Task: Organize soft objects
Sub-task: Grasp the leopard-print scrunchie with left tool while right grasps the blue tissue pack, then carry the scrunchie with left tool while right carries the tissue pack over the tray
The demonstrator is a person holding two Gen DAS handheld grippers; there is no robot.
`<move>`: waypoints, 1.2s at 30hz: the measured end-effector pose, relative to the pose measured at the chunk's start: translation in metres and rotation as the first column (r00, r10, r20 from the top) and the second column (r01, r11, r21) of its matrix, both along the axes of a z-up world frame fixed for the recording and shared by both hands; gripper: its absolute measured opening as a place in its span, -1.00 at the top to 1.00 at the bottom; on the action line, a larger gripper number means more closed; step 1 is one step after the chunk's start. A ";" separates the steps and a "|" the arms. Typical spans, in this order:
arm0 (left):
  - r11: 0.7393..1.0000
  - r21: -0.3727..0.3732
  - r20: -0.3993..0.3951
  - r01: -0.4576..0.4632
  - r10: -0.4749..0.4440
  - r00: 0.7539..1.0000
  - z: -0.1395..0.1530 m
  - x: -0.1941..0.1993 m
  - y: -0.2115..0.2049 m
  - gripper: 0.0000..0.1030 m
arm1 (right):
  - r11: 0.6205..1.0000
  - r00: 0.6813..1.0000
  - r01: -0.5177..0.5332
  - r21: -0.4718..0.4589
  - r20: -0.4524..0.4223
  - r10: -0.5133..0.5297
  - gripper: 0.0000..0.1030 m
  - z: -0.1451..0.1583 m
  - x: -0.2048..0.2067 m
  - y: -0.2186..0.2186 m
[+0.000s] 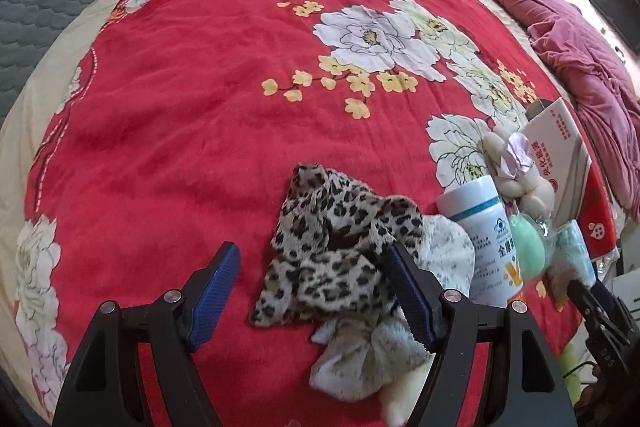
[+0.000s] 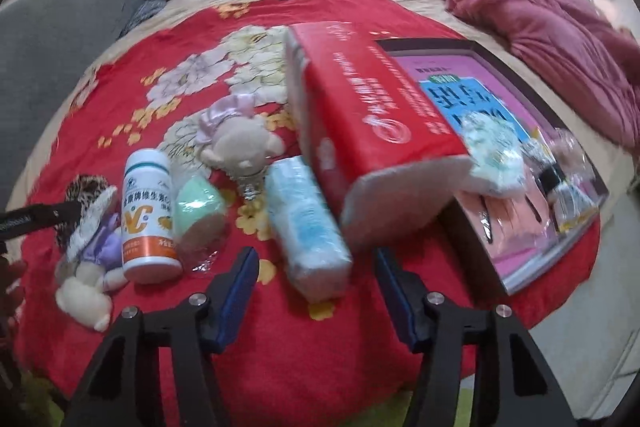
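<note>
Nearest the left camera, the left gripper [image 1: 312,291] stands wide open with nothing between its blue pads, hanging over a crumpled leopard-print cloth [image 1: 336,247] on the red flowered blanket [image 1: 180,107]; the right-hand finger [image 1: 412,295] covers part of the cloth and of a pale fuzzy thing [image 1: 360,351] below it, whose lower edge is cut off by the gripper frame. Just right of the cloth stands a white bottle [image 1: 484,235], then a green sponge [image 1: 526,243] and a small cream plush toy [image 1: 516,171] with a lilac bow, half hidden behind the bottle. In the right camera, the right gripper [image 2: 314,291] is likewise spread wide and empty, with a pale blue packet [image 2: 308,223] lying just ahead between its fingers. Behind that a red box [image 2: 372,115] leans on a dark flat box [image 2: 532,163] whose printed contents are blurred. At the left edge another plush toy [image 2: 90,267] lies beside the bottle [image 2: 148,215], partly under a dark bar that cannot be made out. Farthest off, a pink quilt [image 2: 540,11] is bunched at the bed's edge.
</note>
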State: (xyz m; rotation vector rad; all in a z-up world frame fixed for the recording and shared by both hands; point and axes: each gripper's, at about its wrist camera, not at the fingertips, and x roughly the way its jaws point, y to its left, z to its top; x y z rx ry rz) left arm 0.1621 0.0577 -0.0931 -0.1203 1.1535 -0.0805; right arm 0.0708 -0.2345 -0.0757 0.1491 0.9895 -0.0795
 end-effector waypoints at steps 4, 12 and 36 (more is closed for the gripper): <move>1.000 -0.004 -0.020 0.002 -0.002 1.000 -0.009 0.005 -0.002 -0.48 | 1.000 1.000 -0.018 -0.007 -0.001 0.018 0.10 -0.002 0.007 0.000; 1.000 -0.014 -0.038 -0.002 0.002 0.999 -0.019 0.012 0.000 -0.48 | 0.997 0.997 -0.075 -0.020 0.004 0.075 0.51 -0.006 0.014 0.018; 0.990 -0.066 0.123 0.125 -0.116 0.986 0.066 -0.005 -0.040 0.78 | 0.987 0.979 -0.121 0.104 0.174 0.102 0.58 0.082 -0.003 0.000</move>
